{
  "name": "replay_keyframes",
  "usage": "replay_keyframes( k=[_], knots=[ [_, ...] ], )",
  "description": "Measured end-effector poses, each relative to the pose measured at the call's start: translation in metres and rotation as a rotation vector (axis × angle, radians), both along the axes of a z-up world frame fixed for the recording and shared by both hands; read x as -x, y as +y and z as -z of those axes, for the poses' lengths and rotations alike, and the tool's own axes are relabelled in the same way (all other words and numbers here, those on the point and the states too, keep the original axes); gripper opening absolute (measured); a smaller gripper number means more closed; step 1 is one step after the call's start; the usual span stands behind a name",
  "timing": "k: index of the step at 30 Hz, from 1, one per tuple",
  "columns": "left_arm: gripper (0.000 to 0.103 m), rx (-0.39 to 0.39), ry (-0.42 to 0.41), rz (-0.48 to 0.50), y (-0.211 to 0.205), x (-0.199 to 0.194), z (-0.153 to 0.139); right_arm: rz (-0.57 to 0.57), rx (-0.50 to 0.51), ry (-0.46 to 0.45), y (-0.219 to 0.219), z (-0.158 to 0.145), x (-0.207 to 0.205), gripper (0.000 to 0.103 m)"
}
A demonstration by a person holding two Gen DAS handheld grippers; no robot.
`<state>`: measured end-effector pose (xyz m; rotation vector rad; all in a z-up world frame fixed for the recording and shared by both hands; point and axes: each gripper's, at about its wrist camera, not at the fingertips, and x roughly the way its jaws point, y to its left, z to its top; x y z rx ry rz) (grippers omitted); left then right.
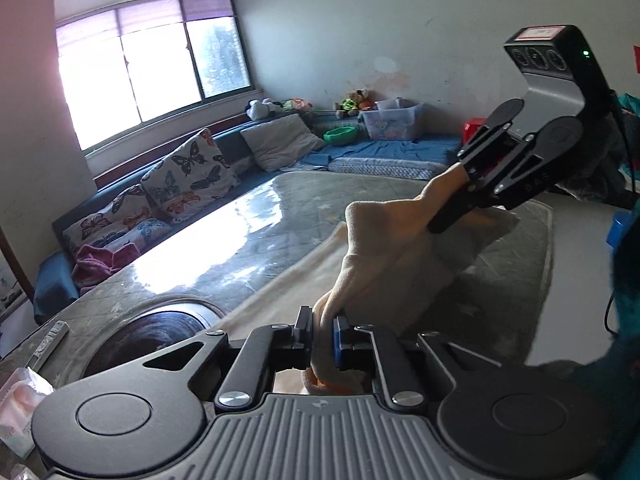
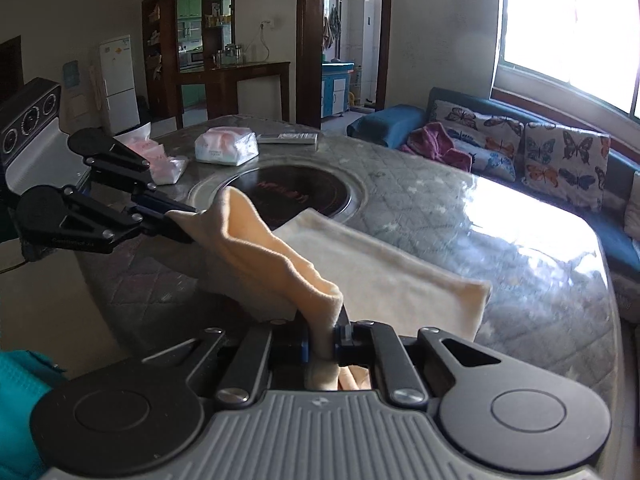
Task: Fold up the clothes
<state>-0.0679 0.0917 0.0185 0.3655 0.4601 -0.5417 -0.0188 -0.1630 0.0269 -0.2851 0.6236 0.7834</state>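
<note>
A cream cloth [image 2: 372, 276] lies partly on the quilted table [image 2: 500, 240], its near edge lifted off the surface. In the left wrist view my left gripper [image 1: 323, 336] is shut on one near corner of the cloth [image 1: 384, 256], fabric bunched between the pads. In the right wrist view my right gripper [image 2: 322, 342] is shut on the other near corner. Each gripper also shows in the other's view: the right gripper [image 1: 442, 218] up on the right, the left gripper [image 2: 182, 222] on the left. The raised edge sags between them.
A round dark cooktop [image 2: 288, 192] is set into the table beside the cloth. Beyond it lie tissue packs [image 2: 226, 146] and a remote [image 2: 286, 138]. A sofa with butterfly cushions [image 2: 560, 160] runs under the window. A teal sleeve [image 2: 20, 392] is at the lower left.
</note>
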Motion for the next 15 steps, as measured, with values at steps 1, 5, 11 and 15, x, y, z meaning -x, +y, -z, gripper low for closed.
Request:
replay_keyframes(
  k=[1,5,11,15],
  knots=[
    [0.011,0.001,0.001,-0.009,0.000,-0.010,0.000,0.000,0.000,-0.003,0.002,-0.001,-0.005,0.009],
    [0.011,0.004,0.024,-0.044,0.003,-0.046,0.002,0.004,0.008,-0.012,0.010,-0.006,-0.041,0.008],
    [0.011,-0.002,0.086,-0.103,0.008,-0.110,0.015,-0.005,0.072,-0.016,0.030,-0.003,-0.105,0.008],
    [0.011,-0.016,0.150,-0.169,0.010,-0.153,0.037,0.008,0.101,0.011,0.047,0.018,-0.153,0.008]
  ],
)
